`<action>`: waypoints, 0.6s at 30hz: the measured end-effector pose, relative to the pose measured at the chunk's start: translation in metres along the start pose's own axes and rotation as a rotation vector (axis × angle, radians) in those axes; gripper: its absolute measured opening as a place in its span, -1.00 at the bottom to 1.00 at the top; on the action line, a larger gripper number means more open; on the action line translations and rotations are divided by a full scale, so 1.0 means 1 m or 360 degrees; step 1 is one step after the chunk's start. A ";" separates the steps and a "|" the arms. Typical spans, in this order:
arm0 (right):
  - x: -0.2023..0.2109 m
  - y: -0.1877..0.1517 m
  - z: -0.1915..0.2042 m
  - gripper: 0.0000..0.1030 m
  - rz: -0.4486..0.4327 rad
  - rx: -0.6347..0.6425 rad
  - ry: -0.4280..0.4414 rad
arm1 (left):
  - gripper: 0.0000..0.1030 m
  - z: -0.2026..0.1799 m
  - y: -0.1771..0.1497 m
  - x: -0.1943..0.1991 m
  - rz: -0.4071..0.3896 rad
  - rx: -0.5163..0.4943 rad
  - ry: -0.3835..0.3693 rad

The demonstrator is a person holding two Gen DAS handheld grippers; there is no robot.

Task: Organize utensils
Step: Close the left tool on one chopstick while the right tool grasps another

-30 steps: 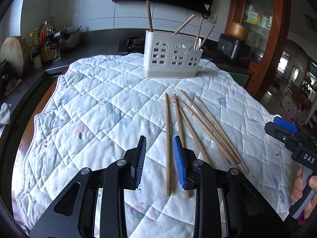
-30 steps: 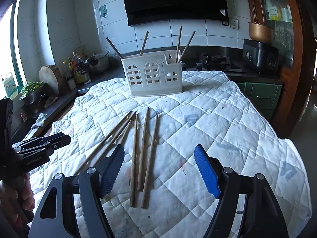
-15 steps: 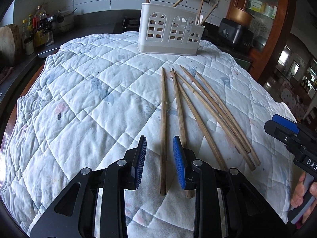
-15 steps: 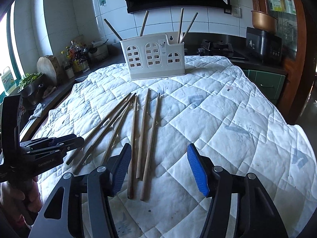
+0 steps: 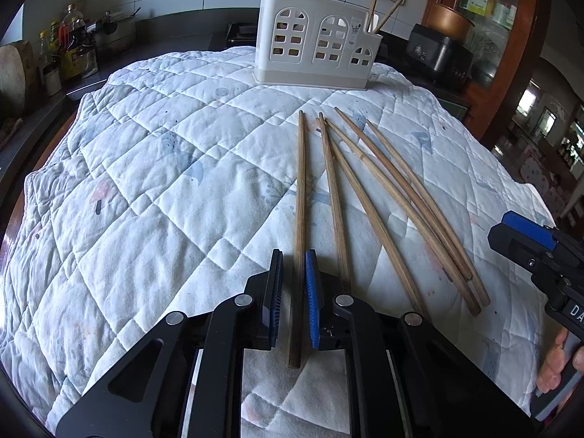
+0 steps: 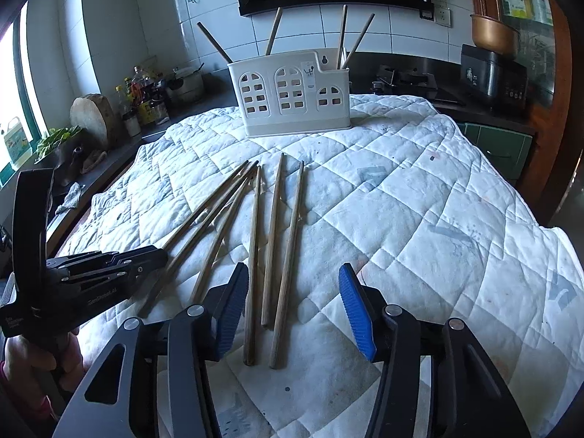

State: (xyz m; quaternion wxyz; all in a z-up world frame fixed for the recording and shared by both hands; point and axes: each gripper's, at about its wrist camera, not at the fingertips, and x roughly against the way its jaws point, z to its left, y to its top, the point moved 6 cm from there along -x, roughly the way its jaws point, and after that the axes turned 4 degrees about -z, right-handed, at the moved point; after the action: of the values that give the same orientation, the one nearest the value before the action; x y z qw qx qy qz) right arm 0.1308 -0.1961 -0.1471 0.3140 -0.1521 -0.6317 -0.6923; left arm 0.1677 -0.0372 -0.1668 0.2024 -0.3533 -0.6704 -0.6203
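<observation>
Quilted cloth (image 5: pixel 153 197) covers the table; white holder (image 5: pixel 314 43) stands upright at the far edge, four sticks already in it. Six chopsticks (image 6: pixel 273 241) lie loose on the cloth, near ends toward the grippers.

Left gripper (image 5: pixel 294 292): jaws just closed to a narrow slot round the leftmost chopstick (image 5: pixel 300 197); real pinch not certain. Confirm the hold, then lift level.

Right gripper (image 6: pixel 294 310): half open, closing, three stick ends between the pads, none touched. Narrow onto one before squeezing.
</observation>
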 end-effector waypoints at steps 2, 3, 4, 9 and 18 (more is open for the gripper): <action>-0.001 -0.001 0.001 -0.12 0.0013 0.0001 0.0004 | -0.83 0.000 0.000 0.000 0.0002 0.0001 0.0003; -0.002 -0.002 0.001 -0.19 0.0021 0.0002 0.0010 | -0.83 0.000 0.000 0.000 0.0003 0.0000 0.0004; -0.003 -0.003 0.002 -0.25 0.0030 0.0004 0.0016 | -0.83 0.001 0.000 0.000 0.0002 0.0000 0.0004; -0.008 -0.006 0.008 -0.48 0.0070 0.0021 0.0041 | -0.87 0.001 0.002 0.003 -0.0022 0.0009 0.0009; -0.021 -0.012 0.007 -0.77 0.0135 -0.0010 0.0005 | -0.89 0.002 0.017 0.028 -0.0163 0.0010 -0.0009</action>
State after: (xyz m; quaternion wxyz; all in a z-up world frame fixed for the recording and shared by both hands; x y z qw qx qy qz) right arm 0.1376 -0.1844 -0.1679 0.3435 -0.1785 -0.6219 -0.6807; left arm 0.1614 -0.0295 -0.1352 0.1695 -0.3198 -0.6902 -0.6266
